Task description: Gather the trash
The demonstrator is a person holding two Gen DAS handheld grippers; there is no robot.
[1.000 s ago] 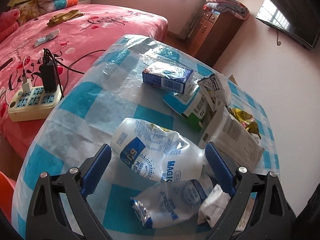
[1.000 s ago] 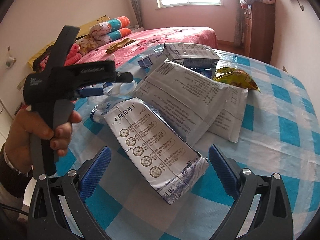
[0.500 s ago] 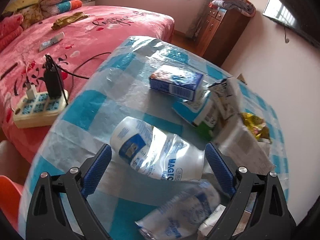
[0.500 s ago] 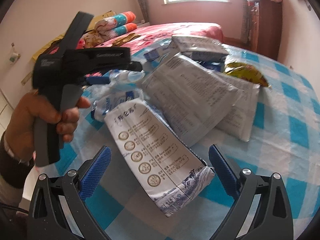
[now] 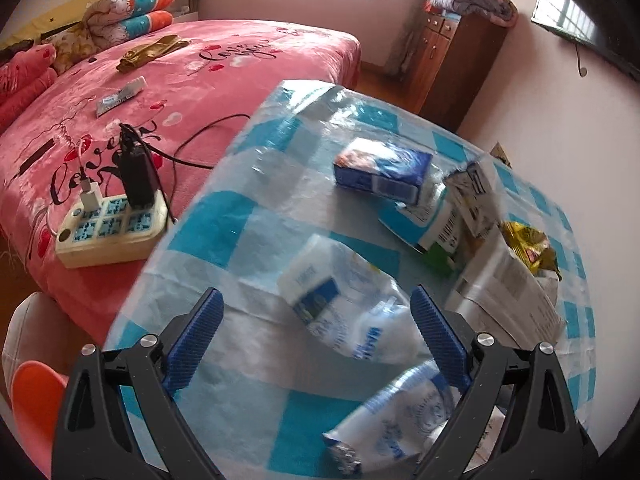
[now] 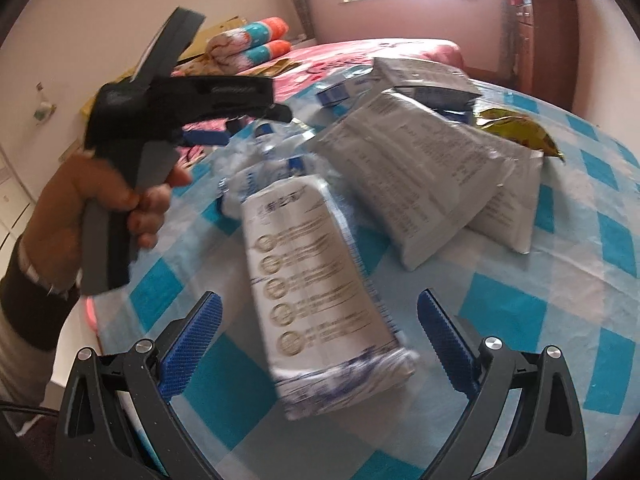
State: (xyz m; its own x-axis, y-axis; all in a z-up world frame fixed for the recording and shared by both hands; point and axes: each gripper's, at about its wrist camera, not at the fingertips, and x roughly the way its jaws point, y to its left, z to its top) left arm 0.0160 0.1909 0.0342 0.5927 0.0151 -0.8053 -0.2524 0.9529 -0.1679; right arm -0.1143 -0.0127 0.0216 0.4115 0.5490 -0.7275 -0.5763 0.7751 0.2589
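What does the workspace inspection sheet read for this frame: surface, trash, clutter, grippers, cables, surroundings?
Surface: table under blue-checked cloth.
Job's things: crumpled white bag, blue box, gold wrapper, long printed pouch, grey pouches, all lying loose.
Clutter: nothing seen.
Grippers: left gripper open, empty; right gripper open, empty.
Cables: power strip with black cord on the bed.
Surroundings: wooden cabinet, window.

wrappers [image 5: 352, 312] on table [image 5: 224, 224], bed [image 5: 224, 64] behind
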